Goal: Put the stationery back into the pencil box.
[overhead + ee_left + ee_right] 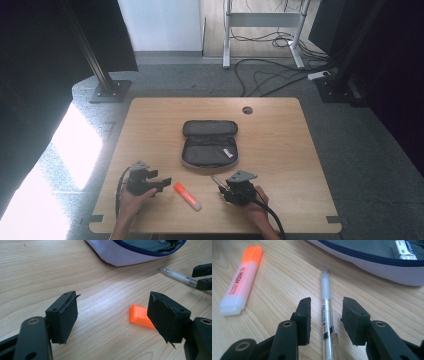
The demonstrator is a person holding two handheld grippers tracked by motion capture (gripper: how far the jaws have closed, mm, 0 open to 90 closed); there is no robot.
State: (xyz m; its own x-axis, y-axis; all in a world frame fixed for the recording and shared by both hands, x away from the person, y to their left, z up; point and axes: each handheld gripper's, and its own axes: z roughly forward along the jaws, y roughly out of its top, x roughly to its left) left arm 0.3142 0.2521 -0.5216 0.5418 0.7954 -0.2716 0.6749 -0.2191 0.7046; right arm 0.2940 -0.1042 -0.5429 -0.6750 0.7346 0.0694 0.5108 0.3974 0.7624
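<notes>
Two things lie on the counter near the open pouch. The right gripper has its fingers apart around the pen, not squeezing yet. It looks light, hard and slippery, so pinch its middle. The left gripper gapes wide by the orange highlighter.

A pencil case lies open at the centre of my surface. A small white eraser sits inside its near half, at the right end. A round cable hole is near the far edge. Cables lie on the floor beyond the far edge.
</notes>
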